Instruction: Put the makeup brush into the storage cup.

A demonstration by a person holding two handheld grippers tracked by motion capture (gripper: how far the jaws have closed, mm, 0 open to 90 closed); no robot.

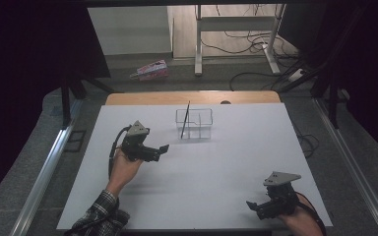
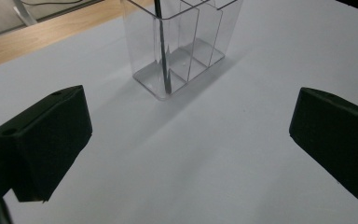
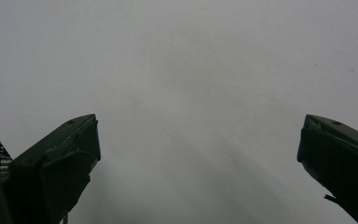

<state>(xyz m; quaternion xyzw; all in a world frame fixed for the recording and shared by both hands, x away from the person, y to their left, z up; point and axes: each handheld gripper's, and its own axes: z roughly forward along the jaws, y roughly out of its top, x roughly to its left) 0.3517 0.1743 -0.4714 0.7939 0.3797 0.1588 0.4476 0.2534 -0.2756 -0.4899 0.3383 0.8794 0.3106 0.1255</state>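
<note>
left gripper (image 1: 161, 149) sits mid-table with jaws spread wide, held from below. right gripper (image 1: 254, 206) hangs near the front edge, jaws wide too.

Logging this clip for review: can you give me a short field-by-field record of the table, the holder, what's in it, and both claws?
surface: white table
holder: clear divided box, upright near the table's far edge
contents: one thin dark stick, leaning in the box's left compartment
left claw: open, holding nothing, aimed at the box, apart from it
right claw: open, holding nothing, near the table's front right corner
floor beyond table: pink packet, cables
</note>
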